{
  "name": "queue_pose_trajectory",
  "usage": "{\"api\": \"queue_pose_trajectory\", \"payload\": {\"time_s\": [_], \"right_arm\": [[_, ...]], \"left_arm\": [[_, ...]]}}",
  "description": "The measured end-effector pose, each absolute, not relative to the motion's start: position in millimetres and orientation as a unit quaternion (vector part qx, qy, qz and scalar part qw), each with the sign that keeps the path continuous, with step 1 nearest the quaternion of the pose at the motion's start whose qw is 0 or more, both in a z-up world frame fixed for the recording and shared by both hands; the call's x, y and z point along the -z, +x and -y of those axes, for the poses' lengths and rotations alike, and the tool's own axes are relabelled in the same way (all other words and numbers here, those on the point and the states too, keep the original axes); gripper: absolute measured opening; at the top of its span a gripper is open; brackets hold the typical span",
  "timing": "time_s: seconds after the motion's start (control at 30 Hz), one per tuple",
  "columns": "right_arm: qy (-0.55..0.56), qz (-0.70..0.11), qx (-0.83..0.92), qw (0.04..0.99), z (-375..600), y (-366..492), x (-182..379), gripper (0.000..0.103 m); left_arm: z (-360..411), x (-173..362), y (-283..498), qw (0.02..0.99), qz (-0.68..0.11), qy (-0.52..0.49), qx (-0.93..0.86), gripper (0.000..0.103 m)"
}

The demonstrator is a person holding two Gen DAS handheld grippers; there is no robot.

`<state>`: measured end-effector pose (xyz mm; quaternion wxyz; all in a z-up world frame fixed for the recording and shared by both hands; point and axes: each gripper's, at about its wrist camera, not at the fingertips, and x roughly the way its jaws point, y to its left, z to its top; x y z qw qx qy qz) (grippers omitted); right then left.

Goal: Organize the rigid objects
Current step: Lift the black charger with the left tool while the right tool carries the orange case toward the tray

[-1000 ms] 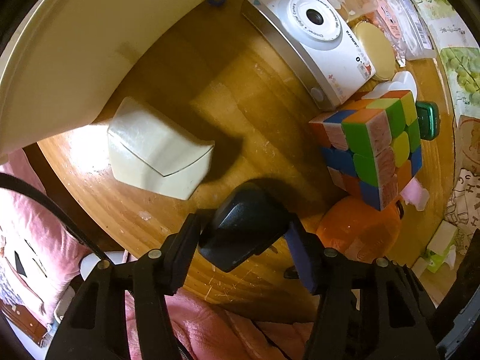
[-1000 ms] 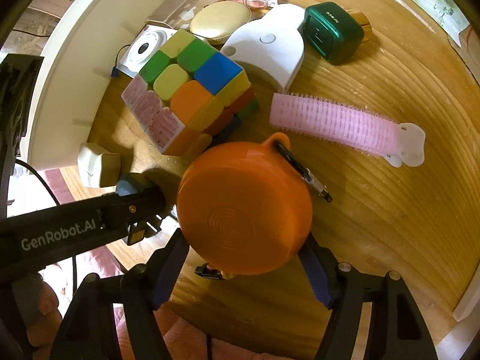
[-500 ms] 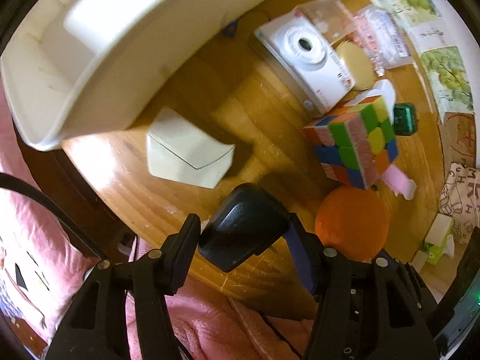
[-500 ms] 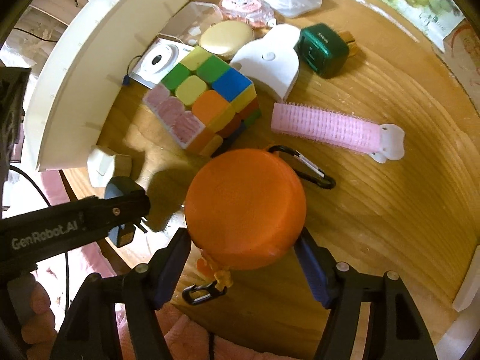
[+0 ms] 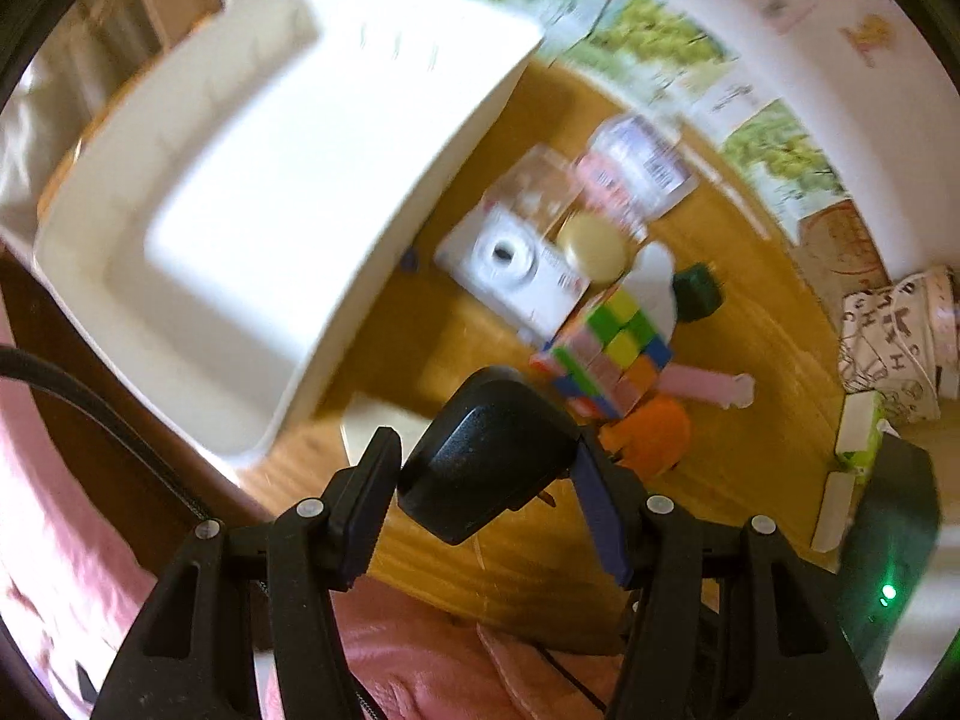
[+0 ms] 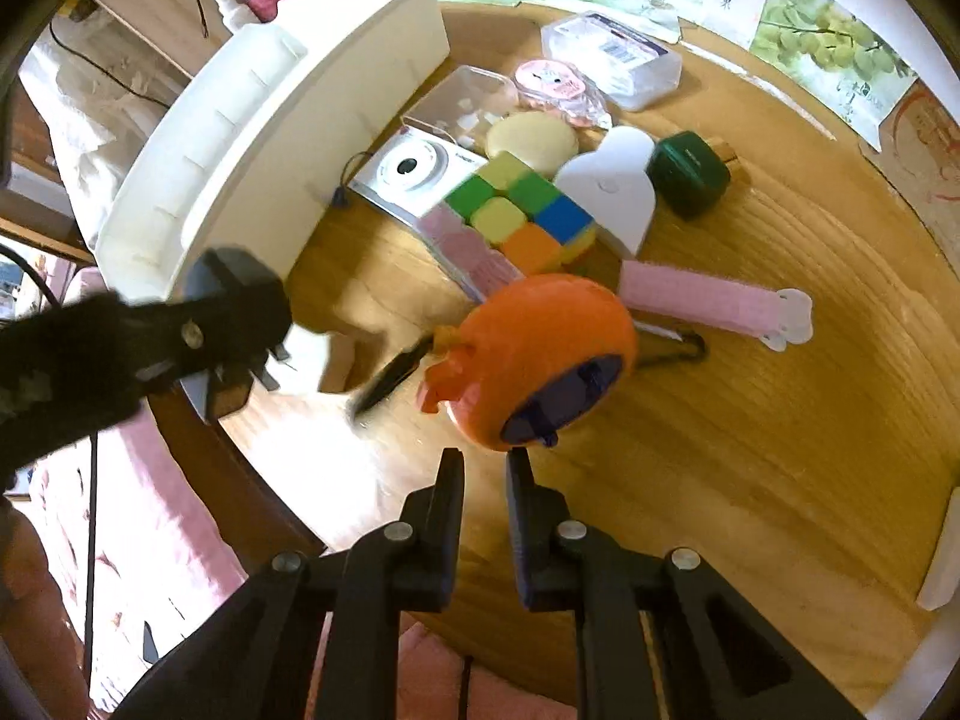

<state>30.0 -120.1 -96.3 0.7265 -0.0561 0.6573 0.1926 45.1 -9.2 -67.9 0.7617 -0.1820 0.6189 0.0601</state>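
2 tools: left tool point(image 5: 480, 480) gripping black plug point(image 5: 486, 468), right tool point(image 6: 485, 468) closing empty.

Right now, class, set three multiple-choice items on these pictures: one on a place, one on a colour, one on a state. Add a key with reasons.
1. The white camera lies:
A) on the pink roller
B) between the white tray and the puzzle cube
C) under the cube

2. The small box beside the white heart-shaped piece is:
A) red
B) green
C) yellow

3. The left gripper:
A) holds a black plug
B) is empty
C) holds the cube

Key: B, it rests on the table between them; B, its casing is dark green; A, both fingers clamp the plug.
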Motion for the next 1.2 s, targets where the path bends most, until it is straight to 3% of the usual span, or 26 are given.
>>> {"api": "queue_pose_trajectory", "payload": {"time_s": [0.27,0.37,0.43,0.53,1.2], "right_arm": [[0.054,-0.668,-0.117,0.733,151.9,55.3,103.1,0.019],[0.094,-0.677,-0.077,0.725,160.6,54.3,106.3,0.041],[0.126,-0.678,-0.05,0.723,164.4,54.5,114.4,0.067],[0.174,-0.672,-0.031,0.719,171.5,54.1,118.9,0.079],[0.358,-0.658,0.009,0.663,176.7,50.2,156.6,0.084]], "left_arm": [[-6.0,35.1,65.5,0.804,-0.58,-0.13,0.003,0.061],[-12.8,26.5,72.1,0.814,-0.569,-0.112,0.019,0.061],[-19.1,22.9,76.5,0.817,-0.566,-0.106,0.028,0.061],[-29.3,21.7,80.7,0.817,-0.566,-0.101,0.037,0.061],[-70.2,23.8,90.2,0.816,-0.571,-0.066,0.057,0.061]]}}
